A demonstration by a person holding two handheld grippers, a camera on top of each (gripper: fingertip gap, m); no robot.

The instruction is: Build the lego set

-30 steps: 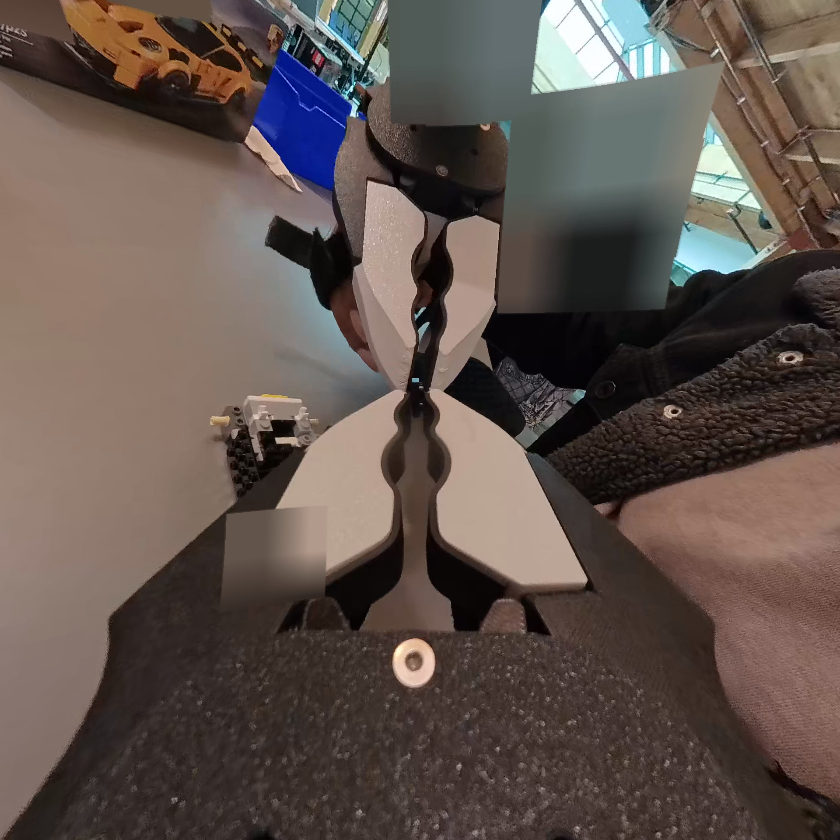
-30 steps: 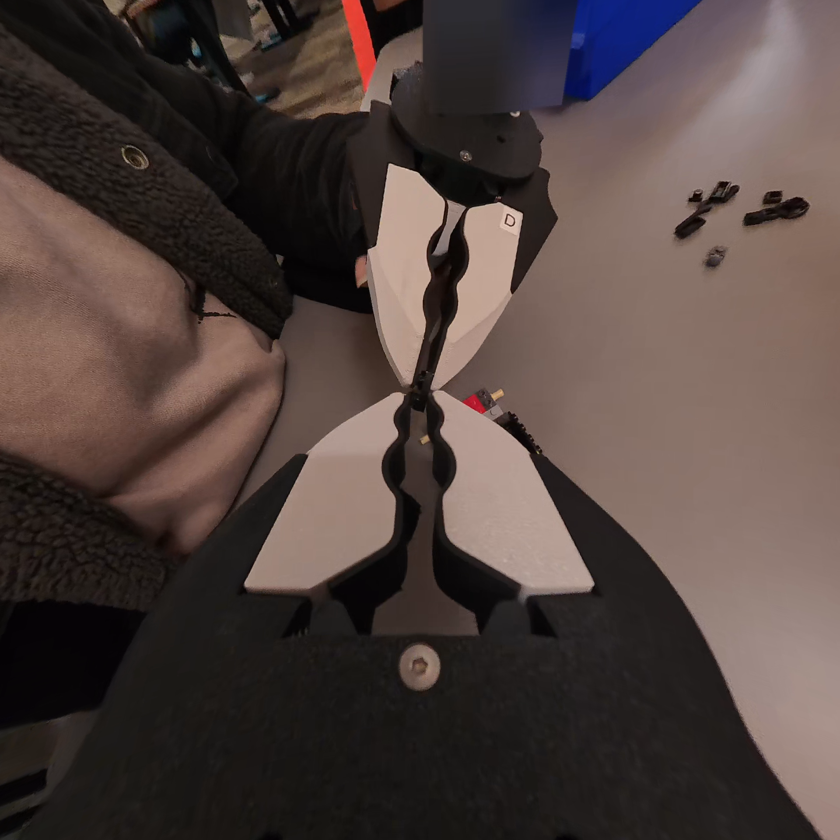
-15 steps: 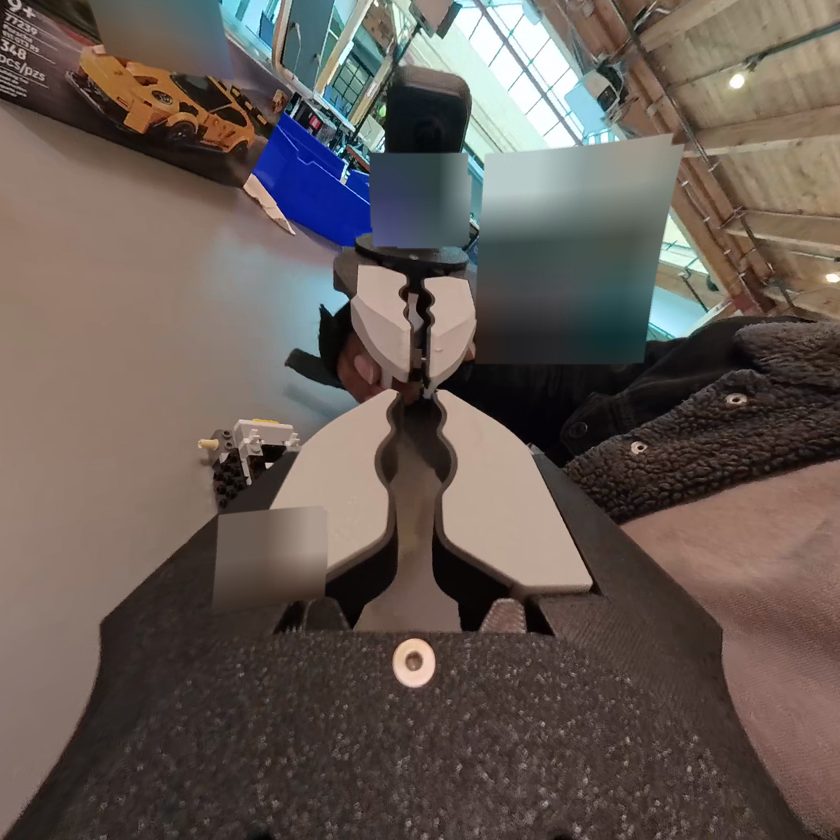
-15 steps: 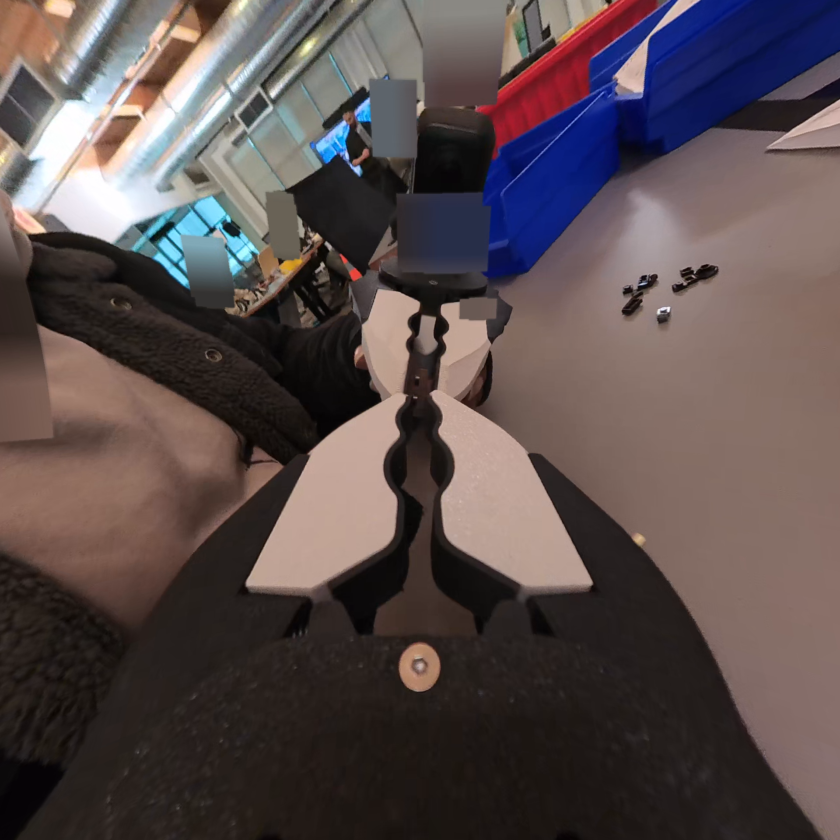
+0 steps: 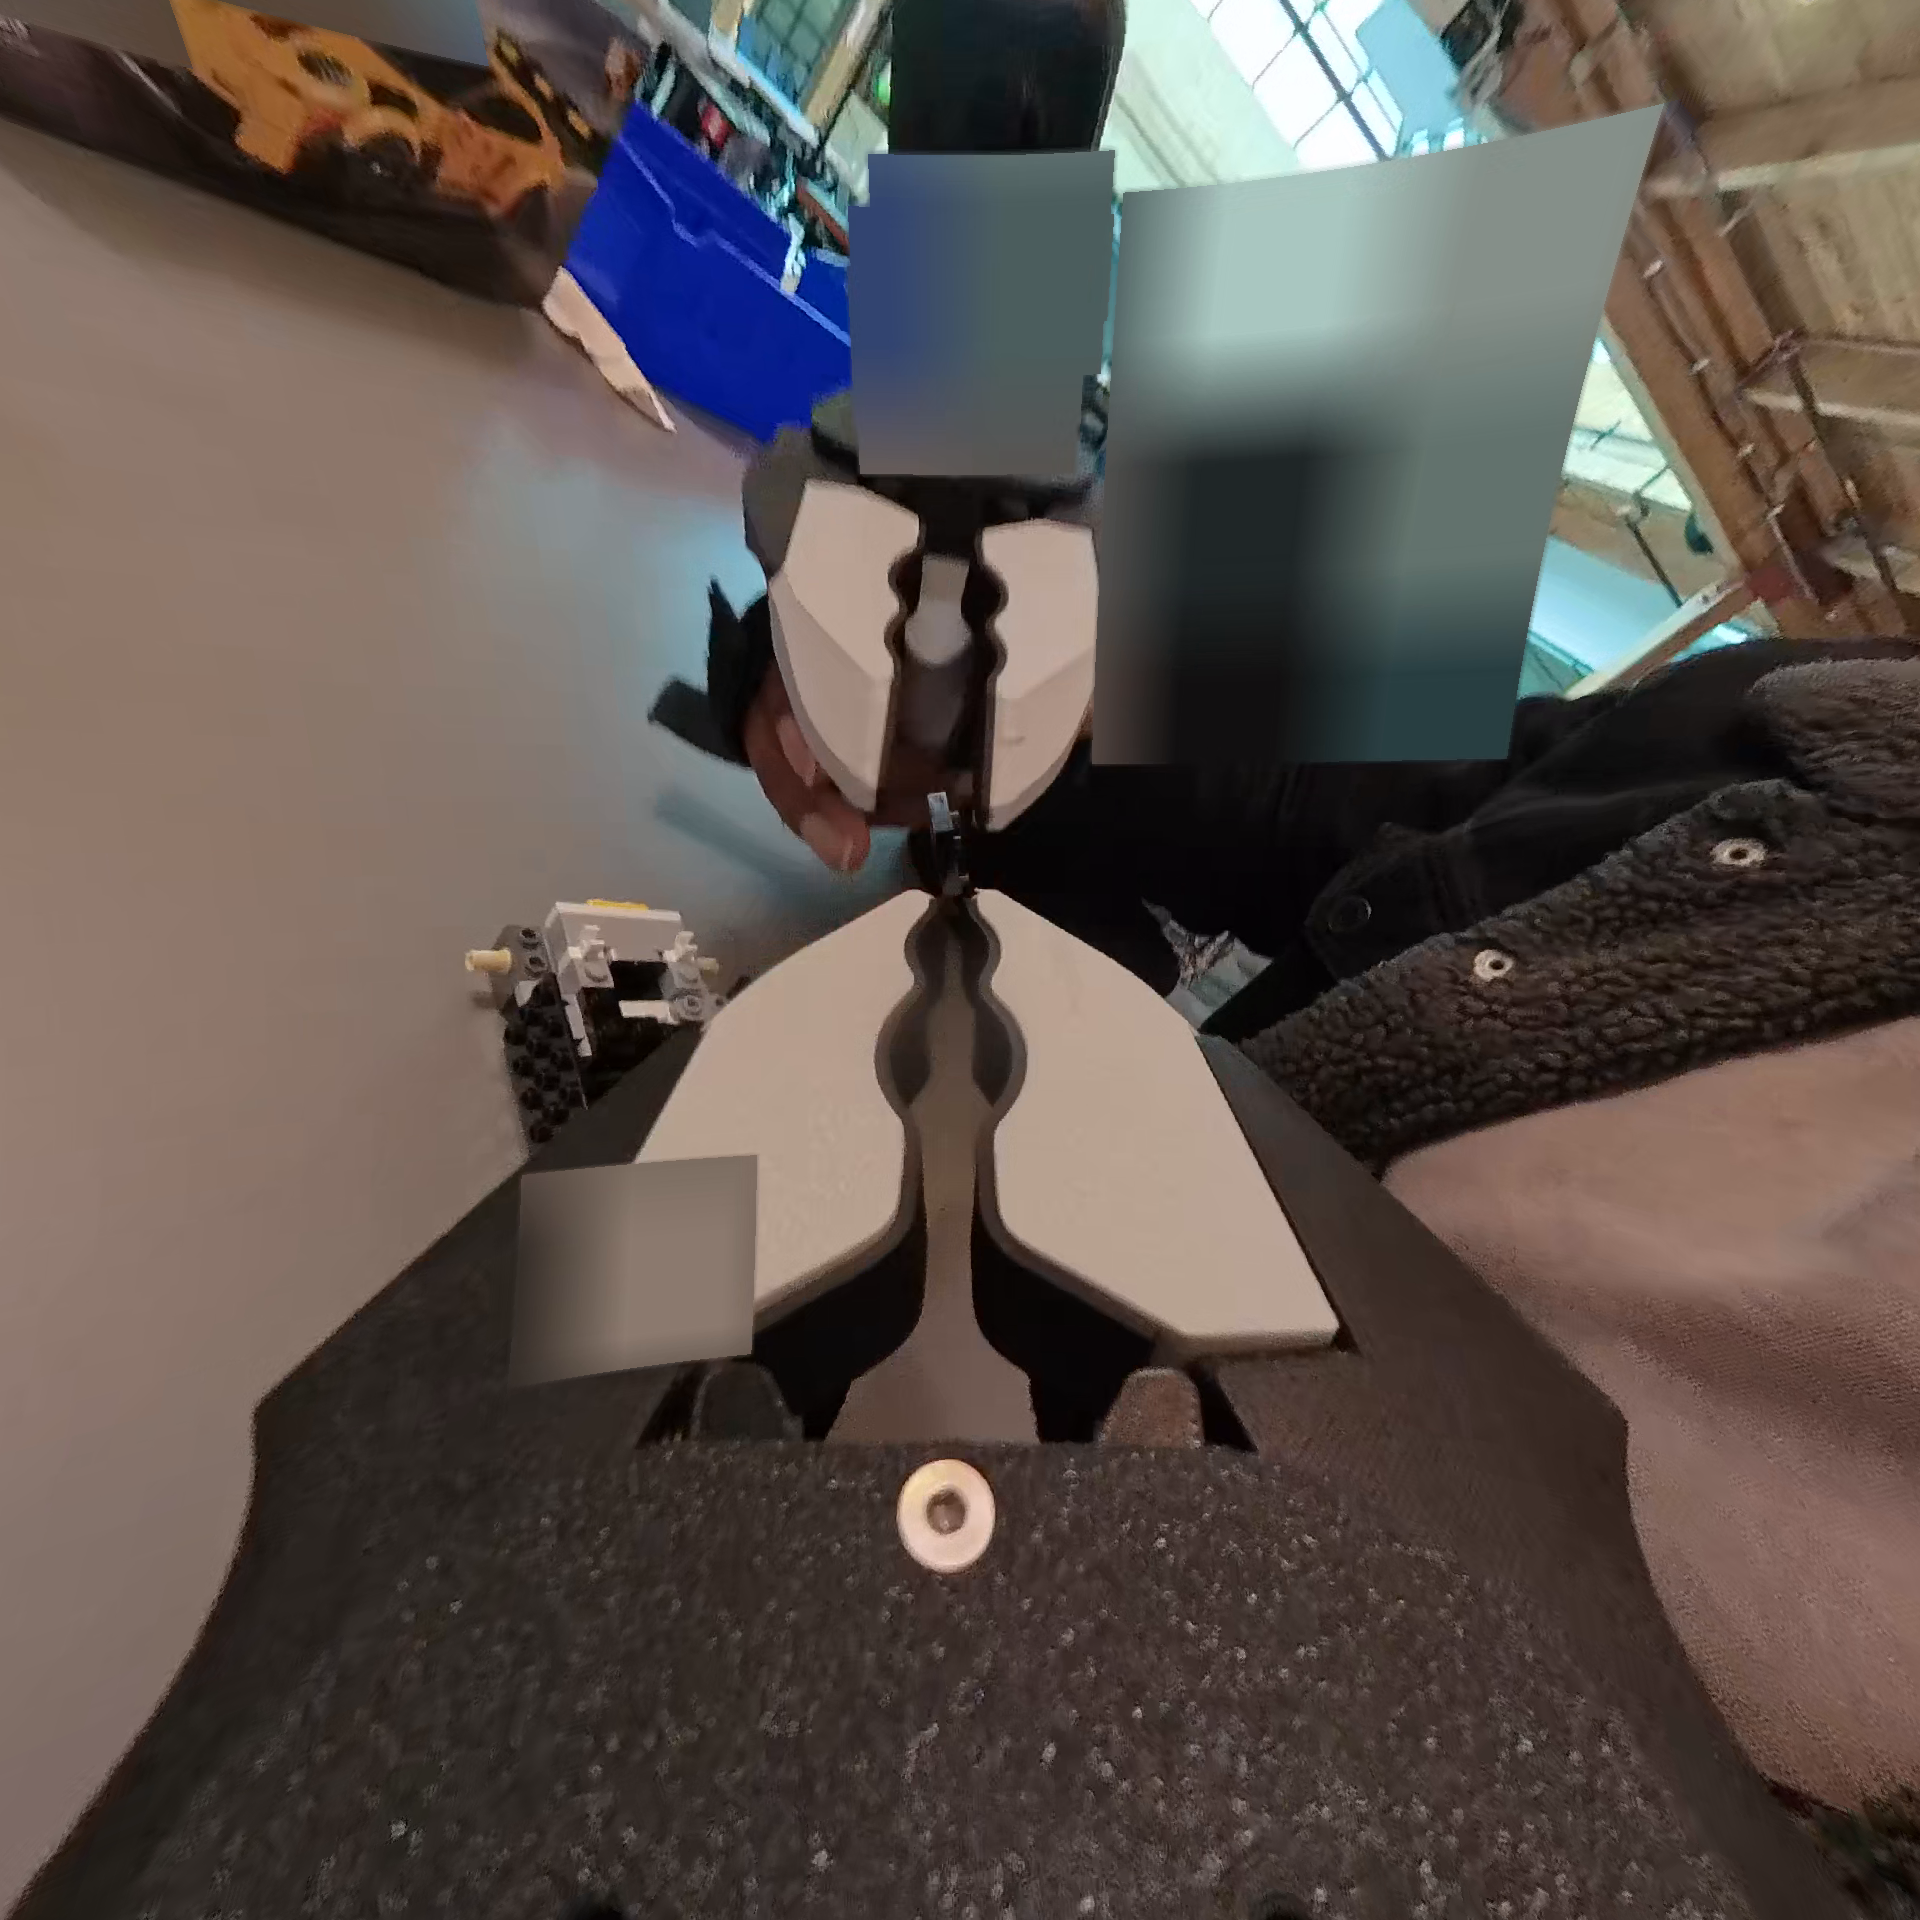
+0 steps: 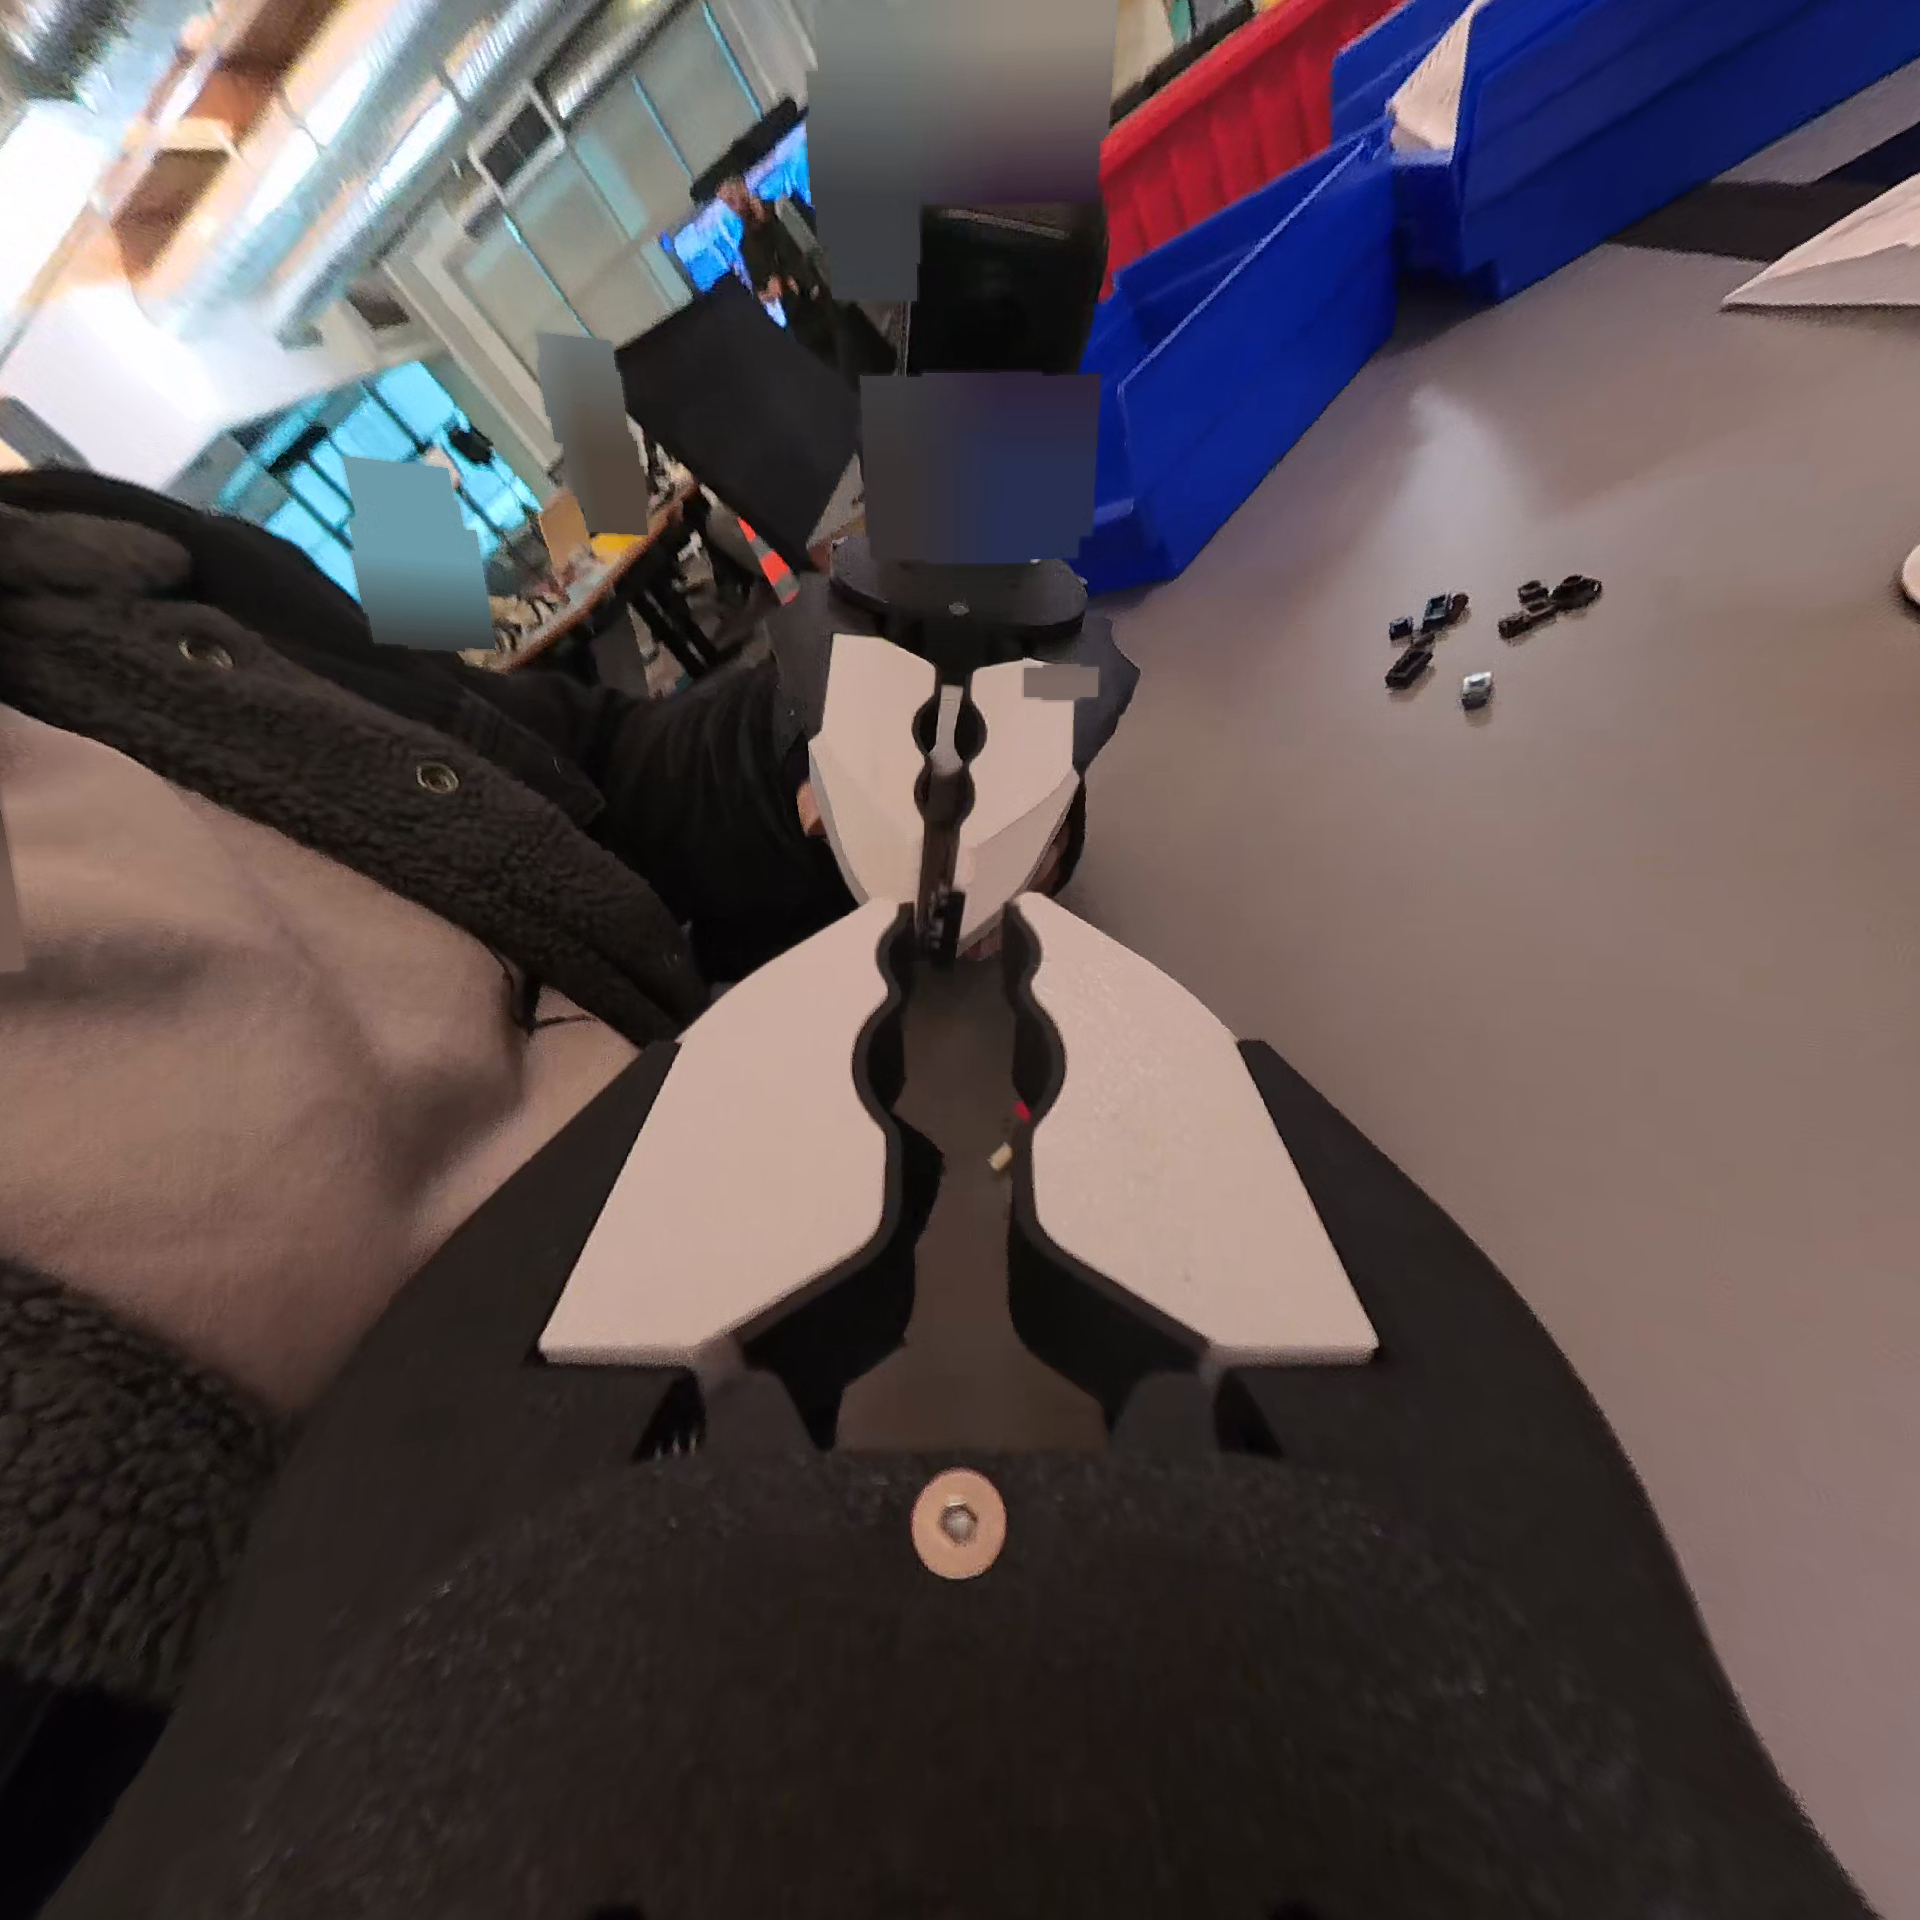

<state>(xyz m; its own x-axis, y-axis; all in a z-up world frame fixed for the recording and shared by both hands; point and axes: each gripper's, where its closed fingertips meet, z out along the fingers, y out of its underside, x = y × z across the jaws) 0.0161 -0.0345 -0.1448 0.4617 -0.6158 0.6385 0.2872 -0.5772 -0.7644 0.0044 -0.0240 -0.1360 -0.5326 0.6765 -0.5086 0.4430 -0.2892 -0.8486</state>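
Tip to tip above the worktop (image 5: 260, 675): left claw (image 5: 951, 902) clamped on a small black piece (image 5: 940, 847), right claw (image 6: 961, 920) apart, seemingly released. Half-built model (image 5: 592, 987) below. Best keep grip firm, align squarely, lower slowly.

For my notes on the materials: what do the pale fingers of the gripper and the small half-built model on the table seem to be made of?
The left hand-held gripper has pale fingers that look like matte, perhaps printed plastic: flat grey-white faces without shine. The half-built model looks like hard moulded plastic: studded black plates, glossy light grey bricks. The table has a smooth grey top; its material is unclear.
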